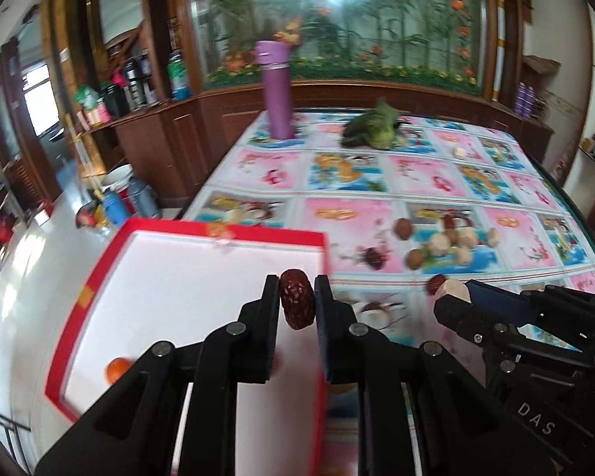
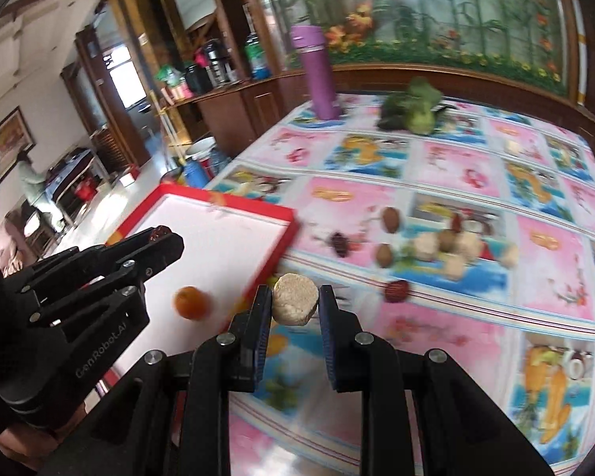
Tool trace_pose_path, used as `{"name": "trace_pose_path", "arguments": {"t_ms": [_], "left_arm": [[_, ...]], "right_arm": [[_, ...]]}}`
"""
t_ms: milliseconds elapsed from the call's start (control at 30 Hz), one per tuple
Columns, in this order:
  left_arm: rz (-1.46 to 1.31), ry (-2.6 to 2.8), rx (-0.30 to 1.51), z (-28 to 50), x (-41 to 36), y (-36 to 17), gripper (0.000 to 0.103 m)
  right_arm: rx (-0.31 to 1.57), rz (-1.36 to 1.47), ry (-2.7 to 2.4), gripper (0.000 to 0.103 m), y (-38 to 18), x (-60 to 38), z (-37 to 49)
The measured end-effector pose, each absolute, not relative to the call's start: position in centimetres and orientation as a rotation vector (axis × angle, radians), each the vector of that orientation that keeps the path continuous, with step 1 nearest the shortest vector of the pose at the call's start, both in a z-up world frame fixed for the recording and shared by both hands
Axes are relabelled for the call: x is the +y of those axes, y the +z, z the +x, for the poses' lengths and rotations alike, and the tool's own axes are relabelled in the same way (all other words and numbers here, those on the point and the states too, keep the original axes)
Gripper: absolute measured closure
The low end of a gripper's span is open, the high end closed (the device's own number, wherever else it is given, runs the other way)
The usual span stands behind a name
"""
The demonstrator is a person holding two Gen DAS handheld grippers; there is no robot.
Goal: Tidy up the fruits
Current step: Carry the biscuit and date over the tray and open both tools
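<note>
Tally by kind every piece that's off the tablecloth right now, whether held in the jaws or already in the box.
red date: 1, in the jaws of the left gripper
beige round piece: 1, in the jaws of the right gripper
small orange fruit: 1, lying in the red box
Total: 3

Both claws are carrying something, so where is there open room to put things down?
Most of the red box is bare white floor; only an orange fruit sits near its front. The tablecloth between the purple bottle, the greens and the fruit pile is also free. Around that pile it is crowded.
</note>
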State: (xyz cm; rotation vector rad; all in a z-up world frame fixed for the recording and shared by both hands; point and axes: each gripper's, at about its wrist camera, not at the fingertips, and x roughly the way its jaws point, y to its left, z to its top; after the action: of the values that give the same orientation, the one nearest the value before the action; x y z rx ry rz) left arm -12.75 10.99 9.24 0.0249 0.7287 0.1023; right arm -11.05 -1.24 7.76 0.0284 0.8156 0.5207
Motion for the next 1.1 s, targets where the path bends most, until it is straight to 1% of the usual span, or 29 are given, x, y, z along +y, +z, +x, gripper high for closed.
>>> {"name": "trace_pose_path", "arguments": {"t_ms": [233, 433, 900, 1100], "left_arm": [[-0.036, 0.200, 0.728, -14.7, 16.8, 8.5, 0.084], [-0.056, 0.251, 0.758, -15.7, 19.7, 7.1, 0.084], [-0.060, 0.291, 0.811, -16.4, 22.3, 4.8, 0.084], [-0.040, 0.297, 0.806, -16.5, 22.2, 4.7, 0.084]], "right_arm": [[0.855, -0.009, 0.621, 0.080, 6.8, 5.1, -12.1], [0.889, -0.032, 0.652, 0.080, 5.4, 7.3, -12.9], [0.943, -0.067, 0.665, 0.080, 2.8, 9.7, -13.3], [0.961, -0.064, 0.658, 0.080, 2.2, 9.8, -13.2]]}}
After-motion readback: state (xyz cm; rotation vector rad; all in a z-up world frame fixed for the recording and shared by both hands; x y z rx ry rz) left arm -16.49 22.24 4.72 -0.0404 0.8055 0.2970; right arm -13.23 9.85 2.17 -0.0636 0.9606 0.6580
